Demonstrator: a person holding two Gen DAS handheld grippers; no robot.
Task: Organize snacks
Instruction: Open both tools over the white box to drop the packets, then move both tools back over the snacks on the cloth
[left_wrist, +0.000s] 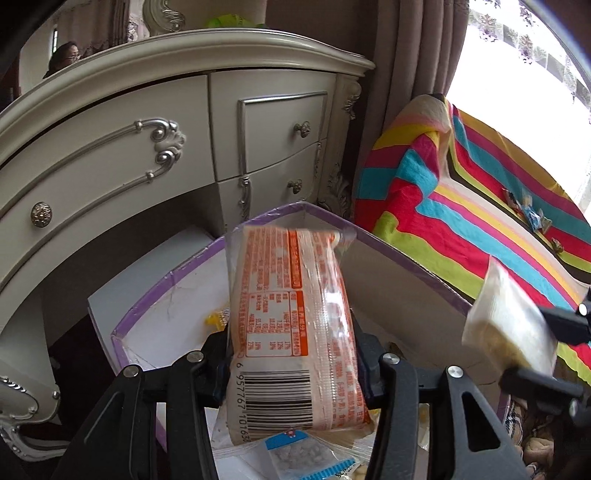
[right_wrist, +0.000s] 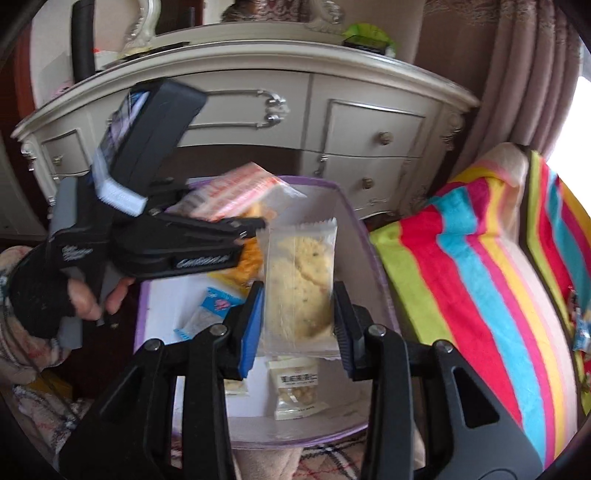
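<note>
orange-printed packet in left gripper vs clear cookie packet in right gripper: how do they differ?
The orange-printed plastic packet with a barcode is mostly covered in print; the clear plastic cookie packet shows its pale cookies. The orange-printed packet is larger and bulges past the left gripper; the cookie packet fits between the fingers of the right gripper. Both hang over the purple-rimmed white box.

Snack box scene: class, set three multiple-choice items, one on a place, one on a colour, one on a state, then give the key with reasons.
1. Where is the striped blanket?
A. right of the box
B. inside it
C. on the dresser

2. What colour is the box rim?
A. green
B. purple
C. black

3. What is between the right gripper's fingers?
A. nothing
B. a cup
C. a clear cookie packet

Key: A, the blanket lies beside the box's right wall; B, purple edging rings the box; C, the packet stands between the fingers, over the box.
</note>
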